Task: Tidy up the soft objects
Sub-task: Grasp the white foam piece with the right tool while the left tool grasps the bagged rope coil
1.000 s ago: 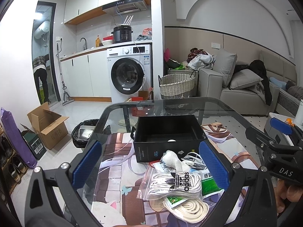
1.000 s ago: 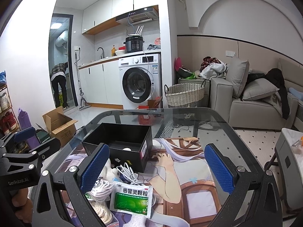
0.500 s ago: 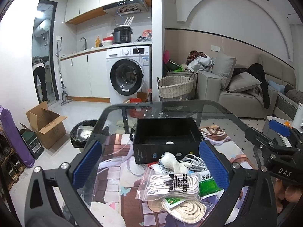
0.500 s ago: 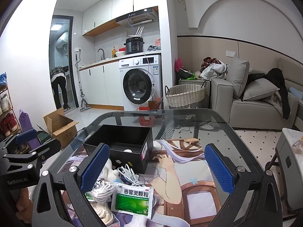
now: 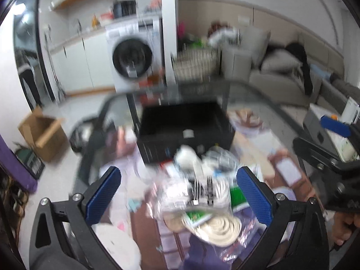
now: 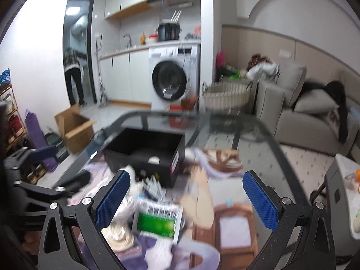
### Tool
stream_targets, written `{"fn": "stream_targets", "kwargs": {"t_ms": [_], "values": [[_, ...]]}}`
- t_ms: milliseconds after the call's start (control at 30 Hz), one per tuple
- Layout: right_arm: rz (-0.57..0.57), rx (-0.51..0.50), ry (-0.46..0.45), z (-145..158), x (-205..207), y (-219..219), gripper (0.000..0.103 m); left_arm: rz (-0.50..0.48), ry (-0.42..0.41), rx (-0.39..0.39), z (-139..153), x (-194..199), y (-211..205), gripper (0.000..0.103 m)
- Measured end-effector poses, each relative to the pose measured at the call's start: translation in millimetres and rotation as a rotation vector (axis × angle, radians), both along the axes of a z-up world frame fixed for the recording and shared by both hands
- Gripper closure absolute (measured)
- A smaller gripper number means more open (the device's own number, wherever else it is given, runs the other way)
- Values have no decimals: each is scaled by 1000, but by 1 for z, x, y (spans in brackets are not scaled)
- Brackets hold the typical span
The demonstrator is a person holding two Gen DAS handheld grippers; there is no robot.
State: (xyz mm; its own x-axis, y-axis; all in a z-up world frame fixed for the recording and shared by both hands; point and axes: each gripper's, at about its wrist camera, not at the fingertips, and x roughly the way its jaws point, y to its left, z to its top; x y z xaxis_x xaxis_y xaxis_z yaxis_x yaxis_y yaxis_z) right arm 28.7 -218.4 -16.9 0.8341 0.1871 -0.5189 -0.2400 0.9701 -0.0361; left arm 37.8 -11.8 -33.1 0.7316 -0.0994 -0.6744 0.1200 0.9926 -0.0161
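Both views are motion-blurred. A pile of soft things lies on the glass table: a clear bag of white laces (image 5: 202,191), a coiled cream rope (image 5: 216,227), a green-and-white sachet (image 6: 157,218) and white cables (image 6: 153,186). Behind it stands an open black box (image 5: 184,132), also in the right wrist view (image 6: 146,150), with a small white item inside. My left gripper (image 5: 177,195) is open and empty, hovering over the pile. My right gripper (image 6: 184,200) is open and empty, to the right of the pile.
The glass table (image 6: 247,130) has a printed mat on it. On the floor are a cardboard box (image 6: 74,128) and a wicker basket (image 6: 225,94). A grey sofa (image 6: 310,117) stands on the right, a washing machine (image 6: 173,78) behind.
Both grippers have tilted down and moved toward the pile, which now sits higher and larger in both views. The frames have become blurred. Both jaws stay open.
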Motion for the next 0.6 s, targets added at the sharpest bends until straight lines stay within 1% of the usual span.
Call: {"fn": "stream_targets", "kwargs": {"t_ms": [33,67,100,167,233,267,400,467,600], "values": [[6,-17,18,-4,0,0,1,-1,54,-8,-8,6,-1,0],[18,-34,44,-8,1,1,1,-2,91,-19,-15,9,-2,0],[34,-46,86,-14,2,1,1,-7,133,-34,-22,12,-3,0],[59,-53,177,-26,6,0,1,-13,193,-51,-33,17,-7,0],[85,-33,300,-42,9,-5,1,-8,233,-42,-42,19,-11,0],[91,-27,329,-47,9,-7,1,-5,254,-36,-46,20,-13,0],[117,-57,379,-65,0,-9,1,-7,336,1,-66,25,-24,0],[136,-74,408,-74,-1,-6,1,-11,361,13,-73,25,-29,0],[163,-96,462,-91,-2,0,1,-34,392,45,-77,25,-38,0]]}}
